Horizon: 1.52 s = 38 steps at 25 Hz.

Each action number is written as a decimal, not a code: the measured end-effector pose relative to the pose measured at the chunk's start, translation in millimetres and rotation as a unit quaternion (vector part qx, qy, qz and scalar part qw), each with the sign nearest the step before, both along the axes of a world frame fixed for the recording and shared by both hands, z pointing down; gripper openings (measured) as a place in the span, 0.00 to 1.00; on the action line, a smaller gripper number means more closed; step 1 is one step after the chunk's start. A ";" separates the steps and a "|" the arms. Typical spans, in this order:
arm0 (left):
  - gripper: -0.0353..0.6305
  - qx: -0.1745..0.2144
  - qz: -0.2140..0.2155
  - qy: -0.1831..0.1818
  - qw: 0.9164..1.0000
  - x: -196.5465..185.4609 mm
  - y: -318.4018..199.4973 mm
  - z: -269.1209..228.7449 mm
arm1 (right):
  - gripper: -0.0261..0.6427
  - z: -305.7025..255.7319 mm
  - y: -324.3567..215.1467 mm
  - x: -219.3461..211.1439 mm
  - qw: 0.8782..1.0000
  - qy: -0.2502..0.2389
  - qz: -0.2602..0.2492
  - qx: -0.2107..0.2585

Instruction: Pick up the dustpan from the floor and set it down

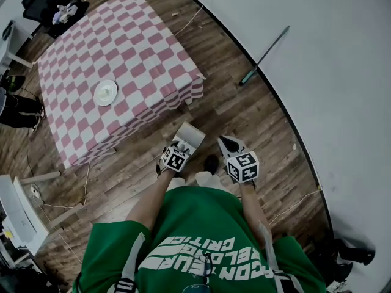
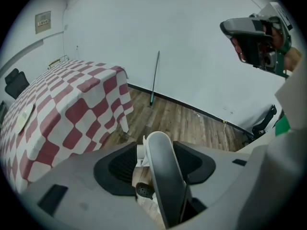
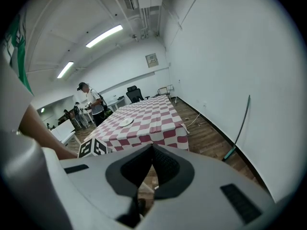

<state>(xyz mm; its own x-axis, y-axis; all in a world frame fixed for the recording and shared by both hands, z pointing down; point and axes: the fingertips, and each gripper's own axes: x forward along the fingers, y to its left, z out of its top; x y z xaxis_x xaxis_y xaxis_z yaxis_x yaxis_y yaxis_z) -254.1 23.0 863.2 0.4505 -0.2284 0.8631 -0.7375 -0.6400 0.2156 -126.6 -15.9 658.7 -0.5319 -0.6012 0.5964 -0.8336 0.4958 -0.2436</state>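
Observation:
The grey dustpan (image 1: pixel 190 134) is low over the wooden floor, just in front of my left gripper (image 1: pixel 183 146) and near the table's skirt. In the left gripper view its grey handle (image 2: pixel 163 176) runs upright between the jaws of my left gripper (image 2: pixel 158 150). The jaws are open, with a gap showing floor on the handle's left side. My right gripper (image 1: pixel 226 143) hangs beside it to the right, apart from the dustpan. Its jaws meet at the tip in the right gripper view (image 3: pixel 152 150), with nothing between them.
A table (image 1: pixel 122 54) with a red-and-white checked cloth and a white plate (image 1: pixel 105 93) stands ahead on the left. A broom (image 1: pixel 264 57) leans on the white wall to the right. A cable (image 1: pixel 293 203) lies on the floor. People (image 3: pixel 88 104) stand far behind the table.

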 end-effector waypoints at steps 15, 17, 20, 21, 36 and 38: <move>0.35 -0.069 -0.024 -0.047 0.996 2.5 0.7 29.9 | 0.05 4.5 6.3 23.4 1.000 0.017 0.007 -0.006; 0.33 -0.074 -0.043 -0.048 0.995 -1.4 0.8 31.8 | 0.05 4.6 8.6 25.6 1.000 0.019 0.008 -0.007; 0.27 -0.077 -0.057 -0.064 0.993 -6.4 -1.2 32.8 | 0.05 4.9 10.2 31.7 1.000 0.021 0.010 -0.008; 0.24 -0.074 -0.058 -0.072 0.993 -8.2 -3.2 31.6 | 0.05 5.3 10.5 34.0 1.000 0.022 0.011 -0.009; 0.21 -0.067 -0.060 -0.088 0.992 -11.6 -1.1 28.5 | 0.05 4.7 18.4 47.7 0.999 0.027 0.020 -0.007; 0.21 -0.071 -0.057 -0.083 0.992 -11.8 1.1 27.3 | 0.05 4.6 18.7 48.7 0.999 0.026 0.024 -0.006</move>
<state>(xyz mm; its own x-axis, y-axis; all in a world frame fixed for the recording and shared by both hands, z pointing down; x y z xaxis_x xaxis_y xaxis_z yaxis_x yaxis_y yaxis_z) -265.9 24.1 890.5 0.2765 -0.1407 0.9507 -0.8369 -0.5214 0.1662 -77.9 2.7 663.3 -0.4710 -0.6182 0.6293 -0.8678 0.4528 -0.2048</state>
